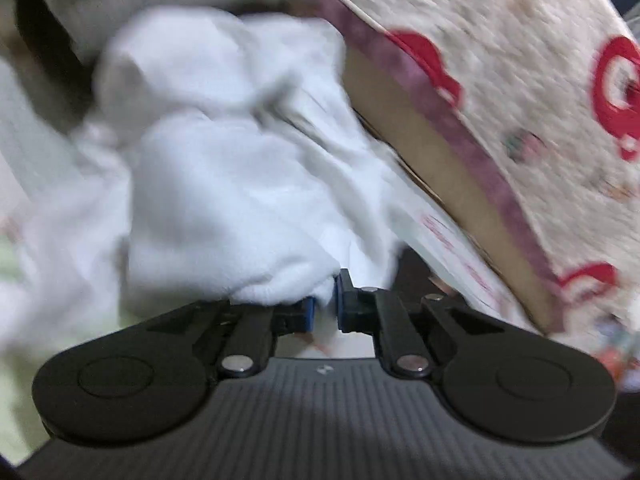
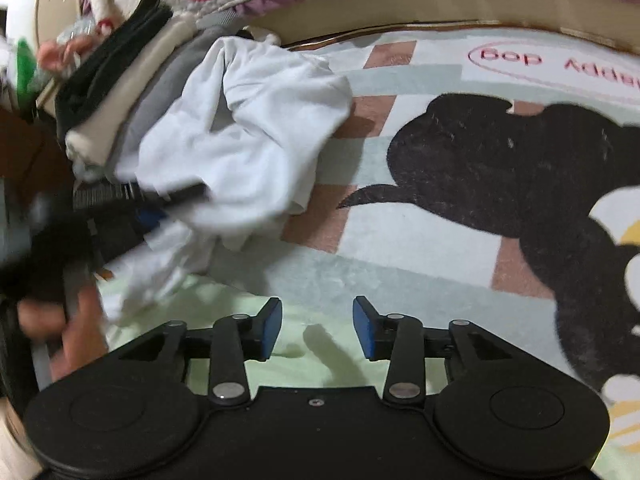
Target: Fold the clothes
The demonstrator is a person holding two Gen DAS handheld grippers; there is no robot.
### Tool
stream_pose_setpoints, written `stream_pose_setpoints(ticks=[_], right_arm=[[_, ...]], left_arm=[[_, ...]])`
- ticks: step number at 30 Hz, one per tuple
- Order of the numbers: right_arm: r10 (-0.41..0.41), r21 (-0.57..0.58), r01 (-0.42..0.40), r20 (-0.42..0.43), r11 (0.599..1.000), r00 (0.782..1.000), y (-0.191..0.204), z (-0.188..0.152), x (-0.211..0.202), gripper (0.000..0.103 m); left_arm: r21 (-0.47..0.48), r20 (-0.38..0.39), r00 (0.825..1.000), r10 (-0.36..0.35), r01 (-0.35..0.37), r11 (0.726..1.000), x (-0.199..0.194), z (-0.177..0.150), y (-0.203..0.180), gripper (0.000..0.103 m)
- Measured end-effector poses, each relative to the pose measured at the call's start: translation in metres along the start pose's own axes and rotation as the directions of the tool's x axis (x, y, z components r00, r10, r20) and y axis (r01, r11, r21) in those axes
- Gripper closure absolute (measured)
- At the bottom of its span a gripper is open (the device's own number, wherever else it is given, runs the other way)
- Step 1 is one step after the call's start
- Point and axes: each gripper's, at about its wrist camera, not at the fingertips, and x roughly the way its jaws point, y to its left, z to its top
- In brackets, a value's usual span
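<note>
Bunching from the left gripper (image 1: 326,304), a white garment (image 1: 224,184) is pinched between nearly closed jaws. The right gripper (image 2: 317,328) is held wide open, empty, above the printed blanket (image 2: 400,240).

White garment (image 2: 240,128) crumpled, bunched, draped against stack of folded clothes (image 2: 120,92), trailing onto patterned blanket (image 2: 420,240)

A home bedroom: quilted bedspread (image 1: 520,80), cartoon blanket (image 2: 440,240), stacked folded clothes (image 2: 120,92).
</note>
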Motion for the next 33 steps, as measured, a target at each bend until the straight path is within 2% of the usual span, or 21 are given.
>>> stream_pose_setpoints(ticks=[3,6,8,9,11,12,13,15,16,18,21,22,23,25,27,30,33], right_arm=[[0.032,0.106,-0.036,0.039,0.994,0.999,-0.01,0.002,-0.006,0.056],[0.033,0.205,-0.05,0.084,0.977,0.996,-0.024,0.003,-0.012,0.055],[0.068,0.275,-0.095,0.105,0.957,0.992,-0.036,0.003,-0.014,0.053],[0.123,0.332,-0.157,0.122,0.93,0.985,-0.044,0.001,-0.014,0.053],[0.262,0.464,-0.318,0.183,0.827,0.947,-0.062,-0.004,-0.012,0.051],[0.3,0.498,-0.362,0.203,0.788,0.932,-0.068,-0.005,-0.011,0.045],[0.32,0.516,-0.384,0.213,0.766,0.923,-0.071,-0.005,-0.011,0.043],[0.357,0.549,-0.426,0.234,0.719,0.904,-0.076,-0.004,-0.01,0.04],[0.367,0.549,-0.435,0.235,0.714,0.9,-0.076,-0.004,-0.01,0.038],[0.38,0.538,-0.441,0.227,0.718,0.897,-0.074,-0.001,-0.009,0.035],[0.369,0.551,-0.428,0.221,0.716,0.903,-0.075,-0.002,-0.004,0.035],[0.359,0.551,-0.414,0.212,0.725,0.909,-0.075,-0.002,-0.002,0.035],[0.335,0.534,-0.389,0.2,0.751,0.921,-0.075,-0.002,-0.001,0.034],[0.268,0.474,-0.319,0.175,0.821,0.948,-0.072,-0.002,-0.003,0.032],[0.197,0.409,-0.244,0.154,0.879,0.968,-0.068,-0.002,-0.005,0.032],[0.085,0.305,-0.123,0.134,0.945,0.987,-0.064,-0.002,-0.008,0.032],[0.044,0.234,-0.075,0.134,0.969,0.99,-0.059,-0.007,-0.01,0.032]], left_arm=[[0.154,0.055,0.998,0.012,-0.02,0.988,-0.004,-0.023,-0.036,0.096],[0.263,0.102,0.995,0.006,-0.033,0.964,-0.016,-0.036,-0.059,0.096],[0.317,0.116,0.993,-0.012,-0.026,0.948,-0.022,-0.042,-0.071,0.096],[0.298,0.08,0.995,-0.051,0.025,0.954,-0.02,-0.04,-0.07,0.096],[0.285,0.028,0.995,-0.1,0.088,0.955,-0.017,-0.04,-0.072,0.096],[0.292,0.016,0.993,-0.116,0.106,0.95,-0.018,-0.043,-0.073,0.097],[0.296,-0.002,0.99,-0.142,0.136,0.945,-0.018,-0.046,-0.075,0.101],[0.282,-0.058,0.97,-0.238,0.245,0.928,-0.016,-0.05,-0.082,0.103],[0.281,-0.082,0.958,-0.274,0.286,0.916,-0.015,-0.052,-0.086,0.103],[0.328,-0.104,0.953,-0.285,0.304,0.894,-0.019,-0.06,-0.097,0.103],[0.454,-0.079,0.976,-0.201,0.215,0.865,-0.02,-0.072,-0.111,0.103],[0.459,-0.073,0.982,-0.175,0.189,0.868,-0.021,-0.072,-0.11,0.103],[0.458,-0.069,0.987,-0.148,0.163,0.874,-0.021,-0.07,-0.109,0.1],[0.415,-0.062,0.994,-0.09,0.107,0.903,-0.016,-0.062,-0.096,0.093],[0.363,-0.053,0.998,-0.029,0.046,0.931,-0.01,-0.053,-0.079,0.05],[0.282,-0.045,0.997,0.063,-0.048,0.958,-0.001,-0.039,-0.052,0.048],[0.199,-0.046,0.987,0.155,-0.143,0.97,0.007,-0.026,-0.026,0.047]])
